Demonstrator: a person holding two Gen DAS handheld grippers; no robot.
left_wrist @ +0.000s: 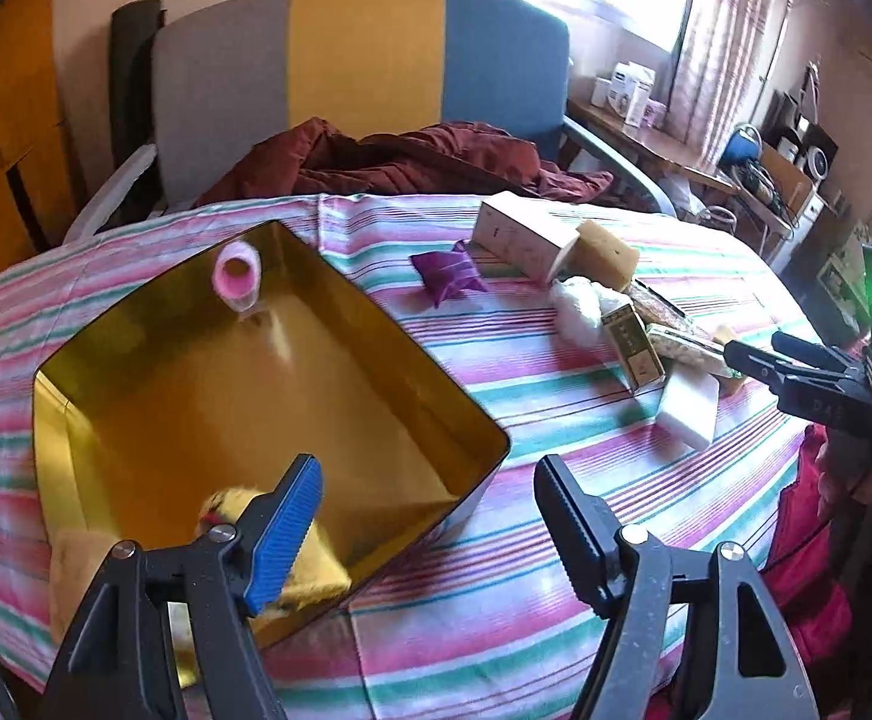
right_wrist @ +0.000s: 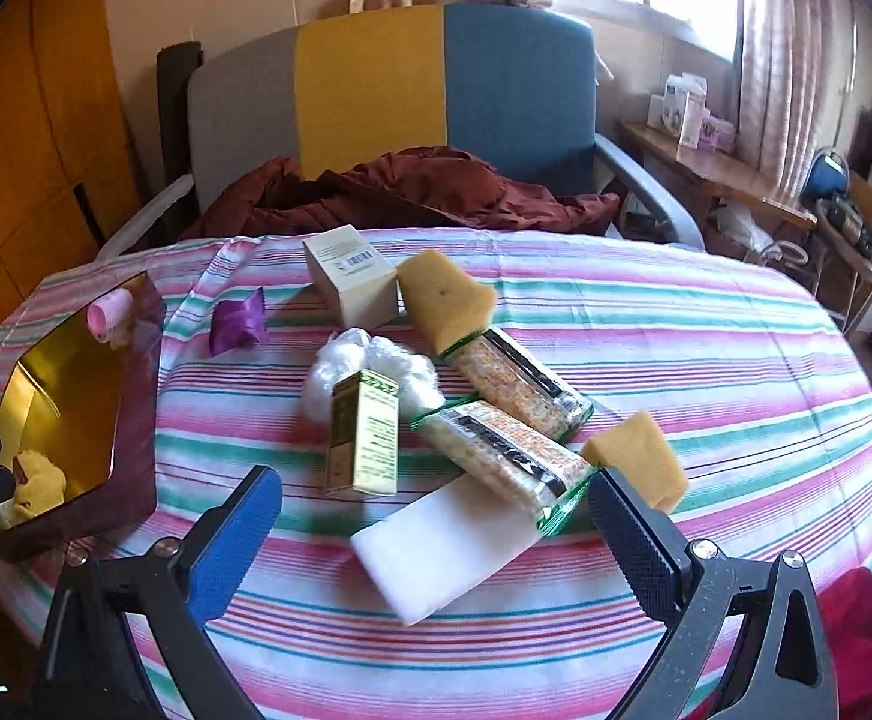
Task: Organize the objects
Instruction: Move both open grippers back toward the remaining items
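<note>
**Both grippers open over a striped table, tin to the left, clutter to the right**

A round table under a striped cloth (right_wrist: pixel 646 324) fills both views, with a grey, yellow and blue chair (right_wrist: pixel 388 90) at its far side and a maroon garment (right_wrist: pixel 412 192) heaped on the seat.

The gold tin (left_wrist: pixel 106 336) sits at the left of the table, open side up, its long axis running from near left to far right in the left wrist view. A pink roll (left_wrist: pixel 237 270) lies in its far corner, open end facing the camera. A yellow sponge (left_wrist: pixel 310 570) lies in its near corner, just behind the blue pad of the left gripper (left_wrist: pixel 430 510), whose jaws stand wide apart, holding nothing, above the tin's near right corner.

The right gripper (right_wrist: pixel 436 528) is also spread wide and empty. Between its fingers, at the near edge of the pile, lies a white block (right_wrist: pixel 436 546), long axis running from near left to far right. Its far end is covered by a clear snack packet (right_wrist: pixel 508 450); a second packet (right_wrist: pixel 520 384) lies just beyond, both angled from far left to near right. A green-and-cream carton (right_wrist: pixel 364 432) lies left of them, pointing far to near, against a white plastic wad (right_wrist: pixel 340 372). A tan sponge (right_wrist: pixel 640 456) sits by the right finger, another (right_wrist: pixel 445 297) farther off beside a white box (right_wrist: pixel 352 276). A purple pouch (right_wrist: pixel 238 321) lies between the box and the tin.
</note>
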